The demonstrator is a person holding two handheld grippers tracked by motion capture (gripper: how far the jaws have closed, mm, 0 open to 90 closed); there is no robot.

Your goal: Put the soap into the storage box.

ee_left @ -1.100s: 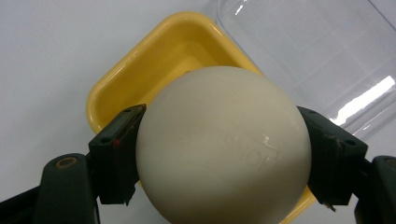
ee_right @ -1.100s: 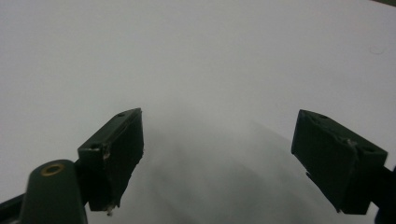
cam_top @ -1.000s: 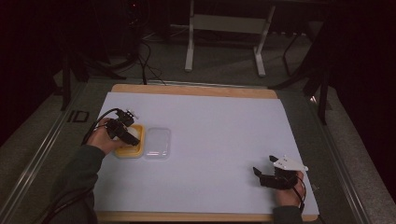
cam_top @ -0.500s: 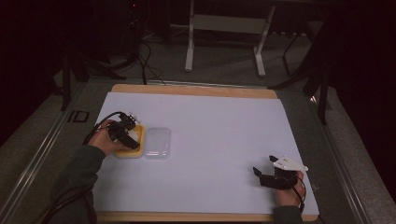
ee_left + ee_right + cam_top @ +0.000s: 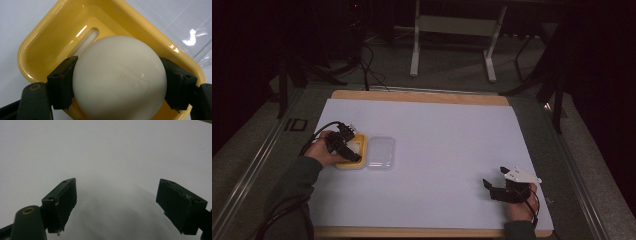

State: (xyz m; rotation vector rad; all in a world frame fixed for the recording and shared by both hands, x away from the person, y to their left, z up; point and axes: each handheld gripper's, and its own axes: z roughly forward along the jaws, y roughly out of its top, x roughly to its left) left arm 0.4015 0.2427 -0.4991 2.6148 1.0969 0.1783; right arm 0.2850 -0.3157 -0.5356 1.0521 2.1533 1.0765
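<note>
White soap bar (image 5: 119, 77) clamped in left gripper (image 5: 119, 82) over yellow dish (image 5: 37, 45) — right gripper (image 5: 117, 205) jaws apart, on white table cover (image 5: 105, 150).

You work at a white-covered table (image 5: 437, 130) with a wooden edge. Beyond the table, a grey metal stand (image 5: 457, 30) and cables (image 5: 367, 60) occupy the dark floor (image 5: 452, 75).

We can't quite read the stamp on the soap (image 5: 119, 78), its bottom is cropped, and it hides most of the yellow dish (image 5: 45, 40) floor.
</note>
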